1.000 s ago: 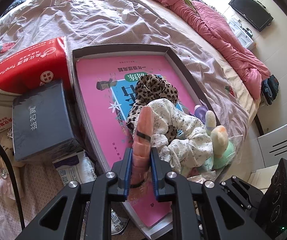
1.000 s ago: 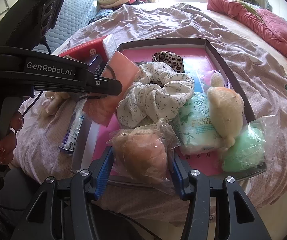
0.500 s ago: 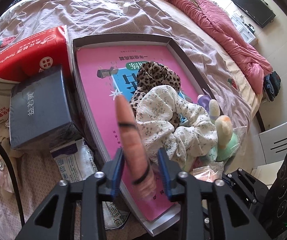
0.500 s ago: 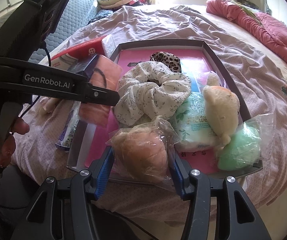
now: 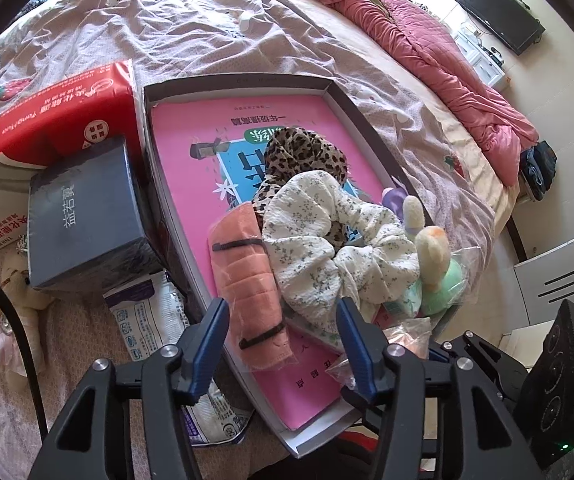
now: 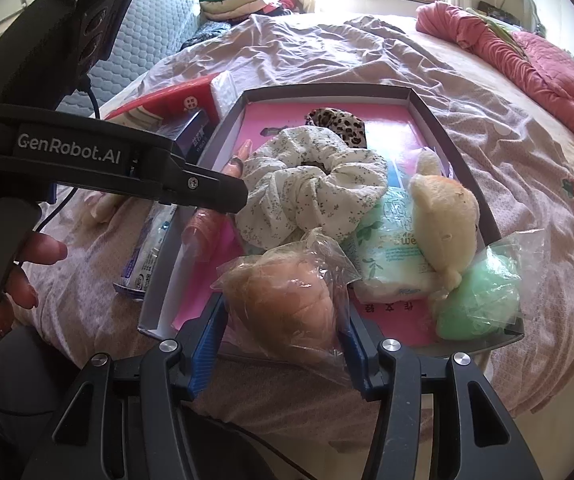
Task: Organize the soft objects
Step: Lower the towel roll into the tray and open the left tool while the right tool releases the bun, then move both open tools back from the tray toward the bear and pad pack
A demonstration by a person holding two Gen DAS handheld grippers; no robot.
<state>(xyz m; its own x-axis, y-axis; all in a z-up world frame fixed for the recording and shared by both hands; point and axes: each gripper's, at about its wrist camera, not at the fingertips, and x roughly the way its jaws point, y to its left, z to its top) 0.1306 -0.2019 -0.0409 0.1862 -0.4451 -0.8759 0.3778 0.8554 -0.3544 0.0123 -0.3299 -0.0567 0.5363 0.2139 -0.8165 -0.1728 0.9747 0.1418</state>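
A shallow grey tray (image 5: pixel 339 92) lined with a pink book lies on the bed. An orange folded cloth (image 5: pixel 247 280) with black bands lies flat at its near left. My left gripper (image 5: pixel 283 312) hovers over it, jaws opening, with both pads clear of the cloth. In the right wrist view, my right gripper (image 6: pixel 283 316) is shut on a peach soft item in a clear bag (image 6: pixel 287 300) over the tray's (image 6: pixel 459 152) near edge. A white floral scrunchie (image 6: pixel 311 188), a leopard scrunchie (image 6: pixel 339 124), a cream plush (image 6: pixel 443 208), a wipes pack (image 6: pixel 391 256) and a green bagged item (image 6: pixel 475 304) fill the tray.
Left of the tray sit a red tissue pack (image 5: pixel 47 120), a dark blue box (image 5: pixel 83 216), a white-blue packet (image 5: pixel 147 320) and a small doll (image 5: pixel 15 280). A pink quilt (image 5: pixel 427 52) lies along the bed's far right. A hand (image 6: pixel 19 276) holds the left gripper's handle.
The left jaws have spread apart and let go of the orange cloth, which went from standing upright between them to lying flat in the tray. The right gripper and its bag kept still.
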